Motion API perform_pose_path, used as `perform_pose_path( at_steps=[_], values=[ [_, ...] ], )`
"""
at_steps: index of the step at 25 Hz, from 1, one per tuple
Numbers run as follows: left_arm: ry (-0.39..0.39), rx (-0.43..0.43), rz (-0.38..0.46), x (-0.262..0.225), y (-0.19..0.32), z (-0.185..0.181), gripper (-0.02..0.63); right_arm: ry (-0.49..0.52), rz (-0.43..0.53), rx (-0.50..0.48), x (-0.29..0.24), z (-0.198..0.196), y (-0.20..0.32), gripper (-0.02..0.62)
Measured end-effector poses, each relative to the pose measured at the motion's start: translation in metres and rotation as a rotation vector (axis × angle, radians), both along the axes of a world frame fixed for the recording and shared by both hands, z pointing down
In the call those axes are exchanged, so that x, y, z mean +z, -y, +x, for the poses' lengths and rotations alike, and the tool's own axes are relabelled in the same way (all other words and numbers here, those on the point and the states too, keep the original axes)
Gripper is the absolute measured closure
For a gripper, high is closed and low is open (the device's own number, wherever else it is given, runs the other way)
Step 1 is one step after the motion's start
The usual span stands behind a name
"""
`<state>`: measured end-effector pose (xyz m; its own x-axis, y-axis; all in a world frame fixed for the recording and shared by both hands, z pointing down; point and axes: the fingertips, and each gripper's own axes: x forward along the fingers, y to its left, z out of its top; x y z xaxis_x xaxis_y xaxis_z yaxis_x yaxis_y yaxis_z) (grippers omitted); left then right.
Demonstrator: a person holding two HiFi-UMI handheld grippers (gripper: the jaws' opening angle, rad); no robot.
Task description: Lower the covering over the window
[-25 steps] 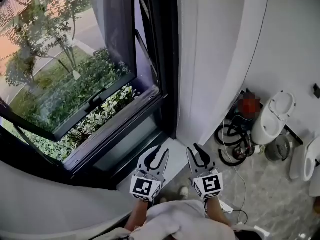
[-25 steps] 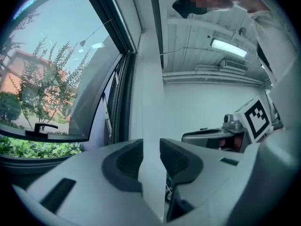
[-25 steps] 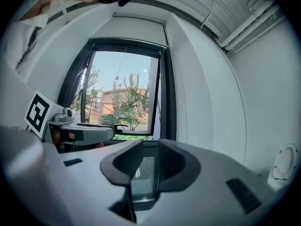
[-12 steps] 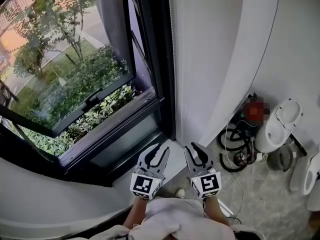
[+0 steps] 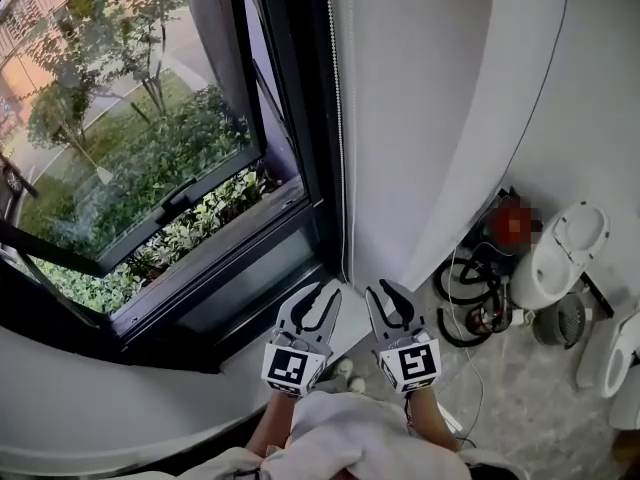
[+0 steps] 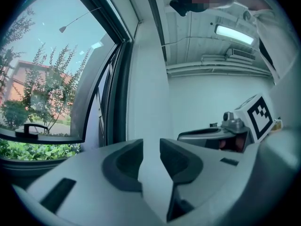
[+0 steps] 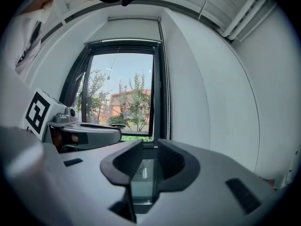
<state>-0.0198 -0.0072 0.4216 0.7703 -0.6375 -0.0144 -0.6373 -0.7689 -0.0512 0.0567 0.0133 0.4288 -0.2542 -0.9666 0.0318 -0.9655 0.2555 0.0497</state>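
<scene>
The dark-framed window (image 5: 150, 168) fills the left of the head view, its lower pane tilted outward over green bushes. No covering hangs over the glass; a white housing (image 7: 134, 19) runs along its top in the right gripper view. A thin bead chain (image 5: 337, 168) hangs down the white wall beside the frame's right edge, and the chain (image 7: 167, 93) also shows in the right gripper view. My left gripper (image 5: 325, 300) and right gripper (image 5: 380, 295) sit side by side below the frame's lower right corner, both open and holding nothing. The left gripper (image 6: 150, 147) faces the white wall, and the right gripper (image 7: 150, 147) faces the window.
A white sill (image 5: 345, 328) lies just under the jaws. On the marble floor to the right lie coiled black cables (image 5: 465, 293) and white ceramic fixtures (image 5: 555, 243). A curved white wall (image 5: 440, 118) stands right of the window.
Both grippers and my view have drifted toward the wall right of the window, so the window has slid left in the head view. The jaws keep the same gap.
</scene>
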Motion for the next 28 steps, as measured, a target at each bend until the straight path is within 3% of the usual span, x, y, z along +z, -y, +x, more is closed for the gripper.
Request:
perform_pose_path(
  at_steps=[7,28],
  values=[
    [-0.041,-0.014,0.021,-0.009,0.029,0.009,0.489,-0.013,0.013,-0.002,-0.004,0.004,0.024,0.502],
    [-0.045,0.007,0.004,0.0,0.127,0.028,0.489,-0.042,-0.011,0.043,-0.004,0.016,0.109,0.503]
  ],
)
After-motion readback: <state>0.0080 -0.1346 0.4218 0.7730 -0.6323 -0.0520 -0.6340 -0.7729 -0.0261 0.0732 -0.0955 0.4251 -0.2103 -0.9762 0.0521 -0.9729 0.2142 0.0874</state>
